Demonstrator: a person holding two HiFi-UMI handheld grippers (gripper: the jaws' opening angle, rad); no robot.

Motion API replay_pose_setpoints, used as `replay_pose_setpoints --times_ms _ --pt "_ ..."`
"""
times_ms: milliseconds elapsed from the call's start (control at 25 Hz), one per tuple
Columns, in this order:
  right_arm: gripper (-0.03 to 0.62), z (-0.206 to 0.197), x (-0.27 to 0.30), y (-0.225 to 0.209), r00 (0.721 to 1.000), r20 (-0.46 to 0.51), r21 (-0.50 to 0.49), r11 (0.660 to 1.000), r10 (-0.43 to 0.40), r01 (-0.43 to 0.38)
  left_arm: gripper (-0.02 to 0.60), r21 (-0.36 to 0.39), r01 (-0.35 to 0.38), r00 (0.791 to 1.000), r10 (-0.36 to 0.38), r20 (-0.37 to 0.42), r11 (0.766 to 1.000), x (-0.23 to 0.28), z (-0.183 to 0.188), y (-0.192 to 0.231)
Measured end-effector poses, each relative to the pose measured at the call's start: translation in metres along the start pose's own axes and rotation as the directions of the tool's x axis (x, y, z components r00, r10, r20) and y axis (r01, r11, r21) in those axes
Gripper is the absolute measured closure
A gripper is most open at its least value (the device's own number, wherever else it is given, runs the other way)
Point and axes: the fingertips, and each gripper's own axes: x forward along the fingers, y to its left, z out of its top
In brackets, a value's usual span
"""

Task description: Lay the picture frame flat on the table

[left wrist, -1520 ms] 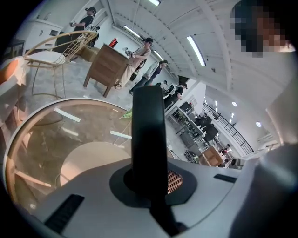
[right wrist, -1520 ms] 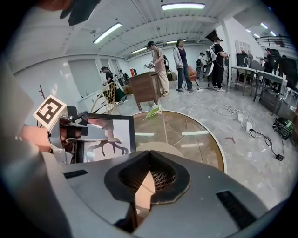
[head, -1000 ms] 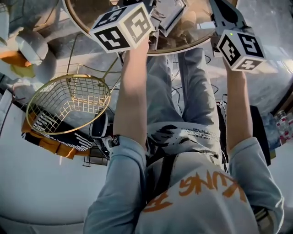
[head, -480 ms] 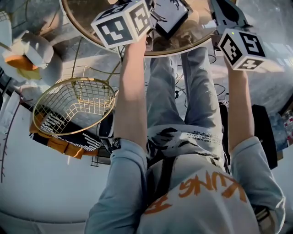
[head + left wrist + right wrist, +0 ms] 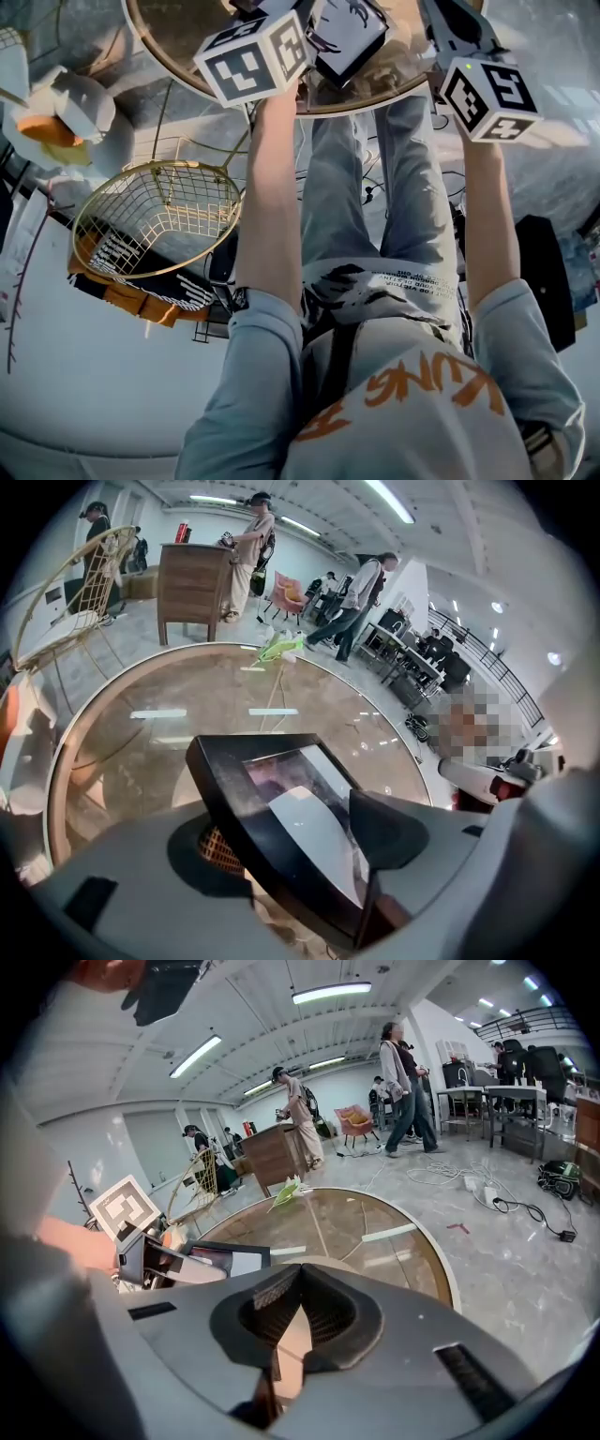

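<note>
L gripper jaws just been opening wide; pic frame lying loose between, seemingly nearly flat on glass worktop, 12 o'clock. R gripper jaws closed, empty.

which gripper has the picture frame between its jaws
The left gripper: the black rectangular picture frame sits tilted between its jaws, which have just been opening and stand wide apart. The right gripper has its jaws together with nothing between them.

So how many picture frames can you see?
1: the black picture frame, tilted over the round table, between the jaws of the left claw, which have just been opening. More could be hidden.
</note>
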Motion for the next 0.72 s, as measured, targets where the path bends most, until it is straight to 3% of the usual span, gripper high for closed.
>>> replay_pose_setpoints --times_ms 320,480,720 --pt "0.595 -0.002 0.004 0.003 1.0 -0.003 0.0 1.0 0.001 -0.001 0.215 -0.003 -0.011 1.0 0.011 -0.027 1.0 0.0 -0.01 0.007" --pt "0.595 0.002 0.008 0.011 1.0 -0.006 -0.006 1.0 0.011 -0.011 0.213 -0.06 0.025 0.997 -0.029 -0.074 0.998 -0.003 -0.024 0.01" --pt "0.595 0.004 0.009 0.022 1.0 -0.011 -0.017 1.0 0.022 -0.022 0.213 -0.085 -0.002 0.994 -0.008 -0.112 0.996 -0.014 -0.044 0.019"
